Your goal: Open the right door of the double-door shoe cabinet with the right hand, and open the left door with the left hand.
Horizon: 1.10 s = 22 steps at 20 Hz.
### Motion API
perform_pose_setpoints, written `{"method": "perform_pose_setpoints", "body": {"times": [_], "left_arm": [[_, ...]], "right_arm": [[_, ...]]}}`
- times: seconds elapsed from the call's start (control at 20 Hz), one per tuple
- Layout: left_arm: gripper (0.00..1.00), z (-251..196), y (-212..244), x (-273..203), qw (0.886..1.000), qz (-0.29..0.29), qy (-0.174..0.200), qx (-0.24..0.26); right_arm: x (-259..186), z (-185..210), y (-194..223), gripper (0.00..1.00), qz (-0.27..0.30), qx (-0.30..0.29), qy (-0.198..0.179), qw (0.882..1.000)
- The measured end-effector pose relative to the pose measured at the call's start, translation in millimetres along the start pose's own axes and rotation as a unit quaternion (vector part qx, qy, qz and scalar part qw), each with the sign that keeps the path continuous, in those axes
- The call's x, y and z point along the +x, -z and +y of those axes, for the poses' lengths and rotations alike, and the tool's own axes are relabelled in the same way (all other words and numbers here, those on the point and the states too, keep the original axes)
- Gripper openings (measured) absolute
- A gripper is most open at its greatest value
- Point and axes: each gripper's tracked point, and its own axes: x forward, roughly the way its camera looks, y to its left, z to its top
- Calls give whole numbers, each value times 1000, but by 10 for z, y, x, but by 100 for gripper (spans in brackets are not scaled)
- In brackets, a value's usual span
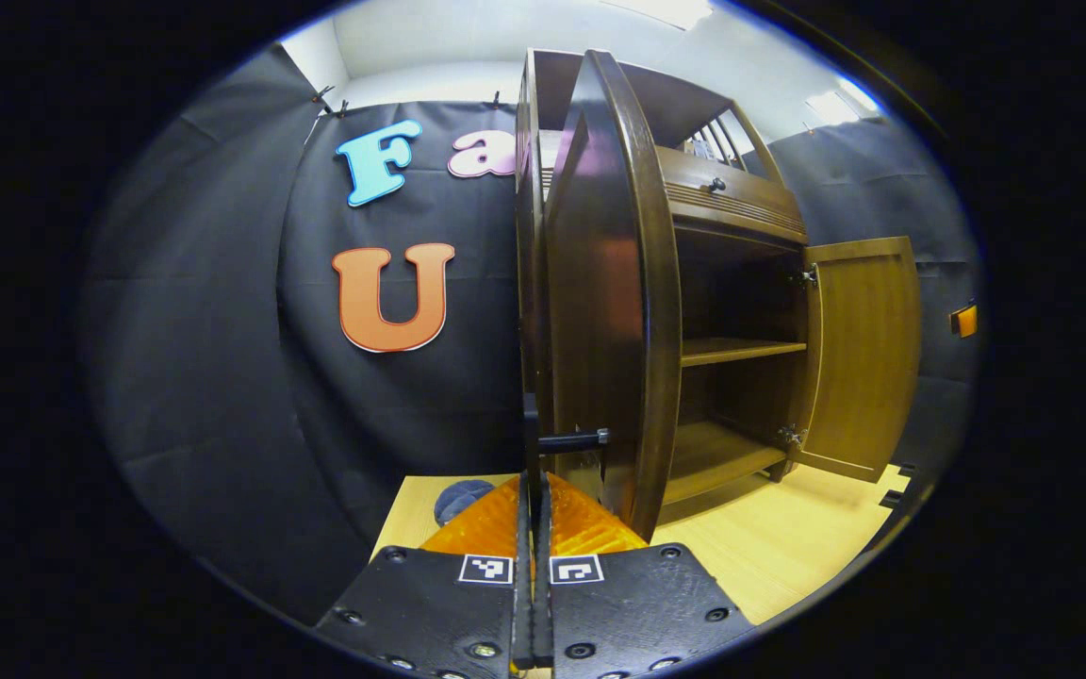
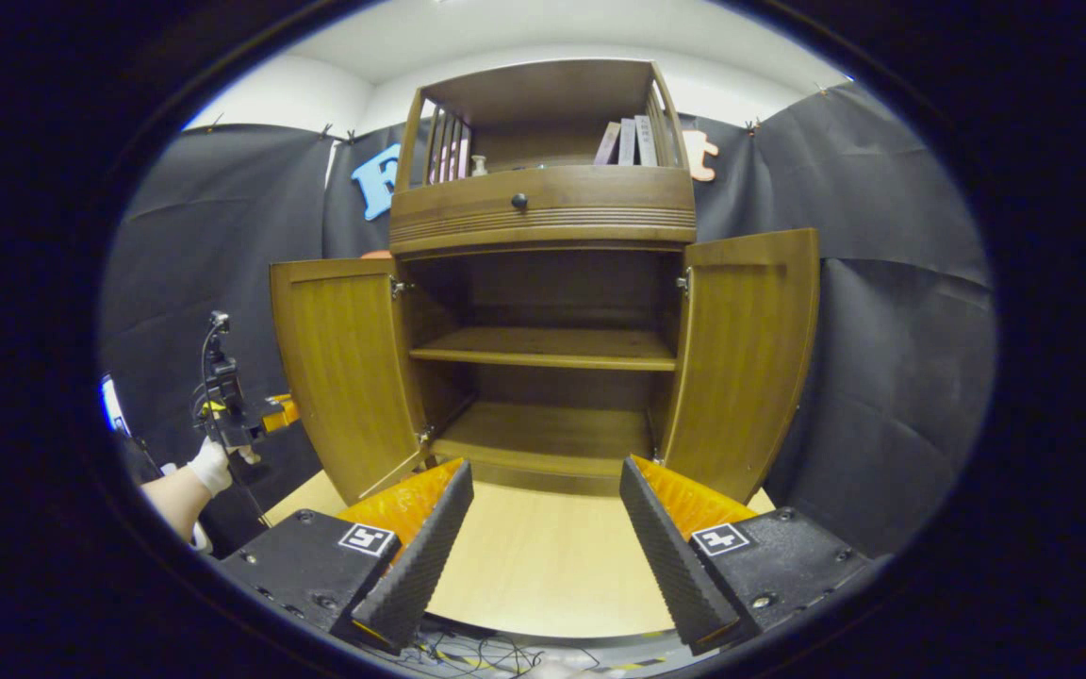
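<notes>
Left gripper (image 1: 532, 490) pinches the dark-brown wooden left door's black bar handle (image 1: 573, 439), at 12 o'clock, holding it open; right gripper (image 2: 543, 528) gapes wide, empty.

1. The shoe cabinet (image 2: 543, 217) stands on the floor (image 2: 534, 566), its back to the booth wall.
2. In the right gripper view, the left door (image 2: 340, 363) swings out from the cabinet's left edge and the right door (image 2: 746, 354) from its right edge.
3. Between the doors, a shelf (image 2: 543, 347) lies above the bottom board (image 2: 543, 434).
4. A drawer (image 2: 543, 203) sits over the door opening; books (image 2: 628, 141) stand in the top compartment, toward its right corner.
5. The left gripper (image 2: 241, 415) is well left of the left door.
</notes>
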Motion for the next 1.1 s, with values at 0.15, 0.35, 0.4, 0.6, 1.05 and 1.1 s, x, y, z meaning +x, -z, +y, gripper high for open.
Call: {"method": "perform_pose_setpoints", "body": {"times": [0.15,0.35,0.4,0.6,1.05,1.1], "left_arm": [[0,20,23,-26,1000,0,6,-4],[1,-1,19,-4,1000,2,7,-1],[2,-10,12,-5,1000,2,6,1],[25,120,19,-54,1000,4,-17,-1],[89,276,-155,-731,994,20,-109,7],[97,239,-230,-800,992,20,-125,12]], "right_arm": [[54,49,17,100,6,0,-8,1000],[89,90,20,100,6,-5,-12,1000],[108,92,29,100,6,-5,-12,1000],[109,65,47,99,8,-4,-11,1000],[183,-18,-15,100,-1,7,-12,1000],[204,-17,-25,100,-2,7,-13,1000]]}}
